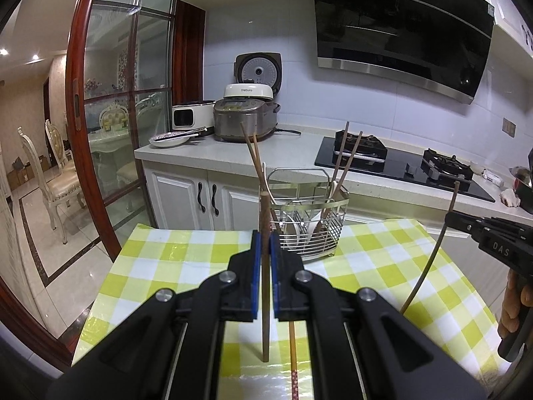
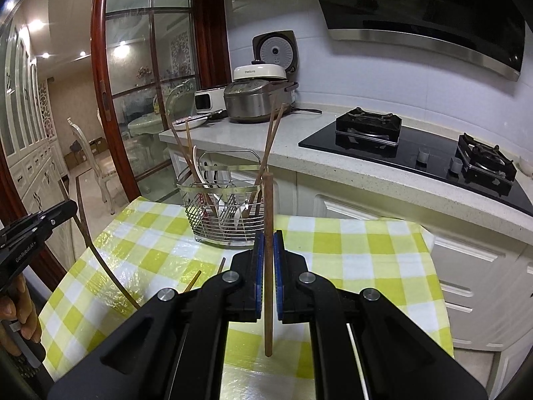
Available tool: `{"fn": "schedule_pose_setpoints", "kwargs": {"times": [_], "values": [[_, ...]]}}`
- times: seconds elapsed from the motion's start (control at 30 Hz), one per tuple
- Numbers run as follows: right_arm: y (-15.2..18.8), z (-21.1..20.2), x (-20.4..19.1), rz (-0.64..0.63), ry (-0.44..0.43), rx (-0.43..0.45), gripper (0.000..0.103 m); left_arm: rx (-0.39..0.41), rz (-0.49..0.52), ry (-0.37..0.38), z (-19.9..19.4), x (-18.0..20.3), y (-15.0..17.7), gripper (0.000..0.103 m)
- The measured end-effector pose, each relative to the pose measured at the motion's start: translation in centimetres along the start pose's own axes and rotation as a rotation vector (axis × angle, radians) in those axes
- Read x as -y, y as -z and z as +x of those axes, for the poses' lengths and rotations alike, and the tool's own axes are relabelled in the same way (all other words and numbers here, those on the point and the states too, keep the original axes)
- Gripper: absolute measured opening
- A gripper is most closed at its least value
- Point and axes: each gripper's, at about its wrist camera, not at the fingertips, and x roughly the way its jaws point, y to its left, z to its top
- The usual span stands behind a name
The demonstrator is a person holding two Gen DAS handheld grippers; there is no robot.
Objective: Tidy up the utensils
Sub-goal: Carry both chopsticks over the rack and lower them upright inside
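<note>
A wire utensil basket (image 1: pixel 308 230) stands at the far side of the checked table and holds several chopsticks and white spoons; it also shows in the right wrist view (image 2: pixel 226 216). My left gripper (image 1: pixel 265 243) is shut on a brown chopstick (image 1: pixel 265 316), held upright in front of the basket. My right gripper (image 2: pixel 268 243) is shut on another brown chopstick (image 2: pixel 268 320), also upright. Each gripper shows at the edge of the other view, the right one (image 1: pixel 449 216) with its chopstick (image 1: pixel 429 260), the left one (image 2: pixel 71 205) with its chopstick (image 2: pixel 100 260). More chopsticks lie on the cloth (image 1: pixel 293 350) (image 2: pixel 193 280).
The table carries a yellow-green checked cloth (image 1: pixel 383 260). Behind it runs a counter (image 2: pixel 266 140) with rice cookers (image 1: pixel 246 116), a plate (image 1: pixel 168 140) and a black gas hob (image 2: pixel 416 146). A glass sliding door (image 1: pixel 110 133) is on the left.
</note>
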Motion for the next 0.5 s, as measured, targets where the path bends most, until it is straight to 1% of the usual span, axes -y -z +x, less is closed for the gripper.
{"fn": "schedule_pose_setpoints", "kwargs": {"times": [0.2, 0.5], "values": [[-0.09, -0.49, 0.29, 0.008, -0.006, 0.011, 0.006, 0.018, 0.004, 0.001, -0.50, 0.27, -0.50, 0.006], [-0.26, -0.66, 0.53, 0.008, -0.007, 0.017, 0.006, 0.019, 0.007, 0.008, -0.18, 0.36, -0.64, 0.006]]}}
